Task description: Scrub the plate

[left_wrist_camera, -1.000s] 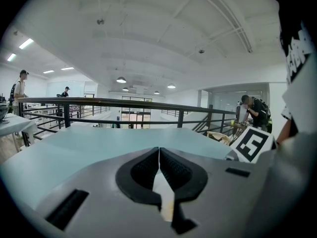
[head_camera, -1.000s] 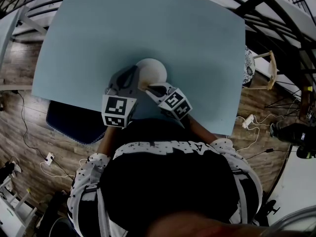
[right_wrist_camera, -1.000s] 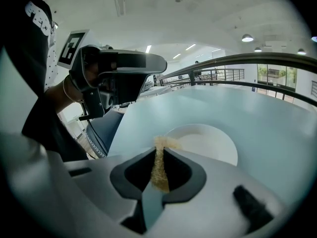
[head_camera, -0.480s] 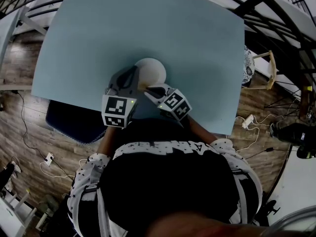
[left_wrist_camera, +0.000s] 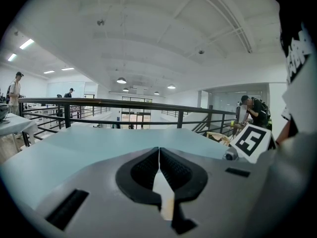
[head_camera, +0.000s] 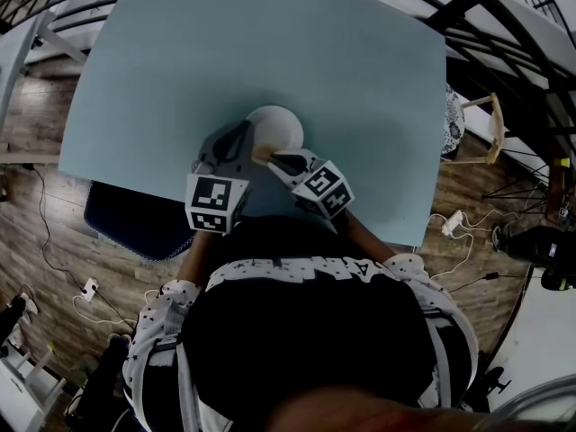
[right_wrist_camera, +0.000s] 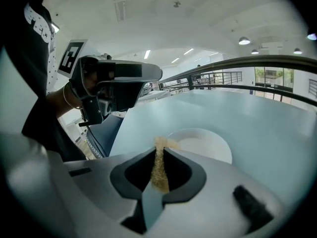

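Right gripper (right_wrist_camera: 157, 150) clenches a tan scouring pad (right_wrist_camera: 159, 170) on the round white plate (right_wrist_camera: 208, 148); left gripper (left_wrist_camera: 159, 150) pinches its rim. Hard strokes could wrench it free.

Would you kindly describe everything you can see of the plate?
The plate is small, round, plain white and looks ceramic, lying flat on the light blue table, in its near half. The left gripper is shut on its left rim, and the tan scrub pad in the right gripper touches its near rim.
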A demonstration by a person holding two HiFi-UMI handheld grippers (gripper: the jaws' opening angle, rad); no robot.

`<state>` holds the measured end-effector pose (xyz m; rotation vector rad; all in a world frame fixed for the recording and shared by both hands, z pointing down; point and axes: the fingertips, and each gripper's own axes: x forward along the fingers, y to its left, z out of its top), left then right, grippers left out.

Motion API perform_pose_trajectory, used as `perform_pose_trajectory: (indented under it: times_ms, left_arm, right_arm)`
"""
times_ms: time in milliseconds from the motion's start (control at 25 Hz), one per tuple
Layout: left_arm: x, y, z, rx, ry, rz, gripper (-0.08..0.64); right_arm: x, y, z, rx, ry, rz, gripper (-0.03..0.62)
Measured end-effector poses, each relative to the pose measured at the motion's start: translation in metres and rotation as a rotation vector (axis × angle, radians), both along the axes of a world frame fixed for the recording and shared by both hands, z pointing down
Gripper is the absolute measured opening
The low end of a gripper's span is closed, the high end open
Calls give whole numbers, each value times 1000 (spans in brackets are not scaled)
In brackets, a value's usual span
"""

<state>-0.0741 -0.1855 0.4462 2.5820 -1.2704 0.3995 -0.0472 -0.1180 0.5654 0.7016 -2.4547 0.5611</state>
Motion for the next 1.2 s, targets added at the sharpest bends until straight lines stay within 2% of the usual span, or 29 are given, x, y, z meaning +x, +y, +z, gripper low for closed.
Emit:
perform_pose_trajectory:
  times_ms: [560,920,1200]
  left_arm:
    - [-16,1,-2,1,-15,-36,15]
    - [-27,4,-4,7,-18,-65,15]
    - [-19,7,-7,9,-6,-39,15]
  right_arm:
    - [31,-54,-16,107,21,143,52]
    - [49,-73,-11,128,44,196,52]
    - [51,-75,-9,129,62,200,52]
